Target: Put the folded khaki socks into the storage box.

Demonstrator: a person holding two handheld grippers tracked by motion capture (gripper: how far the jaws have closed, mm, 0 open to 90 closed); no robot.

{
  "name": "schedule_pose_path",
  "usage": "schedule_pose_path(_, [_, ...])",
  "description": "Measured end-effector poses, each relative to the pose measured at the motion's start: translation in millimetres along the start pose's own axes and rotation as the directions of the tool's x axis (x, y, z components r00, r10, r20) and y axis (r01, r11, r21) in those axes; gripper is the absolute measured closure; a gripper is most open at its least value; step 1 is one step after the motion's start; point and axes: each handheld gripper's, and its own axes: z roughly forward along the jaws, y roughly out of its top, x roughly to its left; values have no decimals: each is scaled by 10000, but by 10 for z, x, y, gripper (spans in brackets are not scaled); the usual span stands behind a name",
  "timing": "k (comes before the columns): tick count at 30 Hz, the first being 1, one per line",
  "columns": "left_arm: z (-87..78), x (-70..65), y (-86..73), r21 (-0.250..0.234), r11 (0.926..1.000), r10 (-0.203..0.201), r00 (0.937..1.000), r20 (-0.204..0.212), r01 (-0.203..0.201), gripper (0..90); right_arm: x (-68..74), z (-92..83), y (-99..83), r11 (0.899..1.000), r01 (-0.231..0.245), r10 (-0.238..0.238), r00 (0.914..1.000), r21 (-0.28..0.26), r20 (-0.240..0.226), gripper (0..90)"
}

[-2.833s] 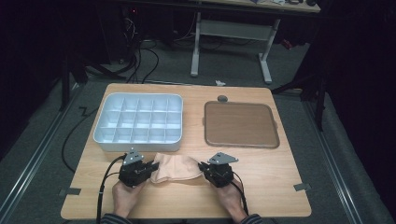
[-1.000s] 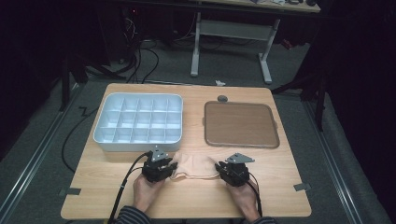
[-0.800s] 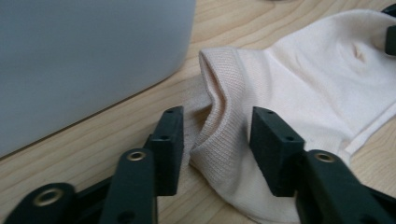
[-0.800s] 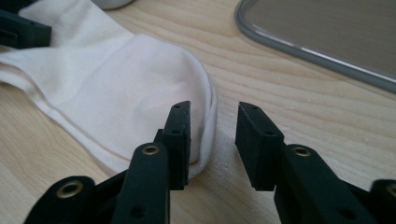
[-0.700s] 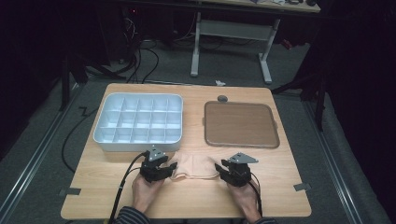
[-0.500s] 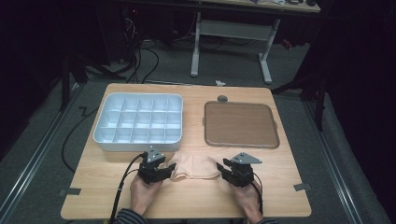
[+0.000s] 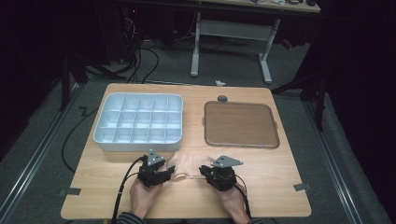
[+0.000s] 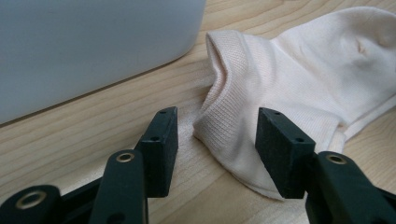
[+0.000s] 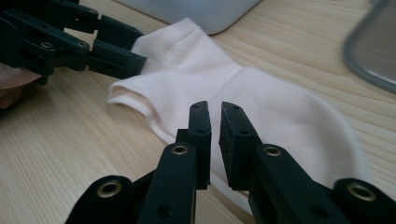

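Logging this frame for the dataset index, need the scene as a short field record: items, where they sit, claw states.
surface: wooden table
item in hand: pale sock, lying flat near the table's front edge, between the two claws
left claw: open, jaws straddling the sock's cuff, pads not pressing; has just been closing slightly
right claw: jaws nearly together, a thin gap between them, has just been closing; hard to tell whether it pinches fabric
behind sock, left: white compartment box, cells look empty
behind sock, right: brown tray, nothing on it
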Motion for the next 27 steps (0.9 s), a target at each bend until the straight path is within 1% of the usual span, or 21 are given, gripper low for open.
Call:
schedule_pose_path(3, [-3, -8, 0, 30, 10000, 27, 10000, -35, -27, 502, 77, 123, 17, 9997, 190, -189, 9998, 164, -103, 852])
schedule_pose_path(5, [-3, -11, 1, 39, 10000, -10, 10000, -27, 10, 507, 112, 182, 22, 9993, 215, -210, 9997, 292, -153, 859])
schedule_pose_path(7, [-1, -12, 5, 41, 10000, -72, 10000, 6, 72, 517, 139, 225, 24, 9993, 188, -182, 9997, 326, -187, 864])
schedule_pose_path(9, [-1, -6, 11, 72, 9998, -180, 9998, 55, 180, 536, 158, 260, 21, 9987, 300, -293, 9994, 419, -175, 869])
schedule_pose_path(12, [4, -19, 13, 76, 9999, -104, 9999, -47, 104, 565, 174, 307, -1, 9970, 439, -433, 9990, 635, -117, 875])
schedule_pose_path(14, [9, -39, 15, 96, 10000, 29, 9999, -122, -27, 583, 180, 312, -9, 9973, 409, -403, 9991, 607, -109, 877])
schedule_pose_path(16, [13, -45, 18, 99, 9999, 47, 10000, -72, -47, 618, 181, 313, -11, 9971, 440, -434, 9990, 613, -112, 878])
schedule_pose_path(19, [20, -33, 22, 72, 9998, -186, 9998, 94, 186, 682, 197, 311, -15, 9957, 665, -664, 9978, 642, -28, 879])
schedule_pose_path(20, [24, -34, 22, 61, 9998, -183, 9998, 122, 182, 703, 198, 312, -16, 9955, 709, -709, 9975, 622, -20, 879])
schedule_pose_path(22, [31, -36, 20, 44, 9999, -144, 9997, 191, 144, 746, 190, 313, -20, 9958, 709, -708, 9975, 583, -52, 880])
schedule_pose_path(27, [39, -15, 23, 48, 9995, -325, 9983, 492, 323, 803, 192, 305, -31, 9963, 637, -633, 9980, 579, -87, 882])
